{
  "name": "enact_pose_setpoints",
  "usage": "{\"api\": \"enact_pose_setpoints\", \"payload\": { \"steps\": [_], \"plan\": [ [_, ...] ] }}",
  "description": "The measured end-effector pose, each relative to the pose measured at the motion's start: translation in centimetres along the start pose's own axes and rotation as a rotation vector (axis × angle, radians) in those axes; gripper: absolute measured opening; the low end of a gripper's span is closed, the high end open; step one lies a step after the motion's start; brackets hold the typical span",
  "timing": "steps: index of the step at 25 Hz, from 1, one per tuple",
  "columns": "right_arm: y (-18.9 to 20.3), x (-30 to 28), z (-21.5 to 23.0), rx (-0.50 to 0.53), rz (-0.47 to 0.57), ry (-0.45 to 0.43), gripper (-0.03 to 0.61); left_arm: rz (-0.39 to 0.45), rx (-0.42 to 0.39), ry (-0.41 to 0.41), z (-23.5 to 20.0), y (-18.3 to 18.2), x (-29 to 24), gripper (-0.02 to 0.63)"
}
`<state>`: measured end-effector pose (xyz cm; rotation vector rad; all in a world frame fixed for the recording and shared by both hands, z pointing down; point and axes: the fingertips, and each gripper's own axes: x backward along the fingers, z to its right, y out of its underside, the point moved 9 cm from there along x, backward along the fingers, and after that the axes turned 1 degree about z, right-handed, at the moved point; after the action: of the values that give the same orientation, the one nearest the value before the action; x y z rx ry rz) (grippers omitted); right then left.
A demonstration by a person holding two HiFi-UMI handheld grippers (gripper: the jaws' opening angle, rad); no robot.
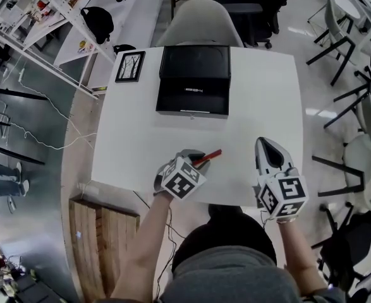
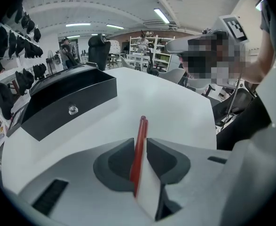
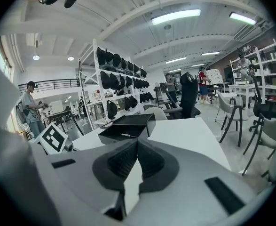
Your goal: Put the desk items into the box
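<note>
And there it was: the left gripper (image 1: 194,160) had the red pen (image 1: 212,154), jaws drawn in on either side of the barrel, pads tight against it by the look of the left gripper view. The pen ran straight out along the jaws, one end poking well beyond the fingertips. From the head view its long axis slanted away and to the person's right, low over the near edge of the white table (image 1: 261,106). Whether it sat on the surface or just clear of it, I could not tell.

Now the relation that mattered. The black box (image 1: 172,103) stood open on the far side of the table, well apart from the pen and almost dead ahead of the left gripper. From the gripper's own camera it sat off to the left, so the jaws pointed past it rather than at it. My read: the carry called for a reach forward and a swing to the left, so the pen went in lengthways along the box, not across a wall.

The right gripper (image 1: 264,145) hovered over the table's near right corner, jaws together with nothing between them, no nearer the box than the left. (Something slim already seemed to lie inside the box, though I could not make out what.)

A framed picture (image 1: 130,66) lay just beside the box on its left, untouched.
</note>
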<state>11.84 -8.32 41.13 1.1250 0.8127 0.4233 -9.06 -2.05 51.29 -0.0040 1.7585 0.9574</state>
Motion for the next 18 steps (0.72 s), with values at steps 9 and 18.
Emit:
{"api": "enact_pose_setpoints", "payload": {
  "steps": [9,18],
  "plan": [
    [-0.2,-1.0,0.4,0.008,-0.009,-0.027,0.003,-0.026,-0.020,0.007,0.0,-0.3,-0.2,0.061],
    [-0.5,-1.9,0.5,0.012,-0.017,-0.061,0.003,0.024,-0.003,-0.022,-0.7,-1.6,1.3,0.052]
  ]
}}
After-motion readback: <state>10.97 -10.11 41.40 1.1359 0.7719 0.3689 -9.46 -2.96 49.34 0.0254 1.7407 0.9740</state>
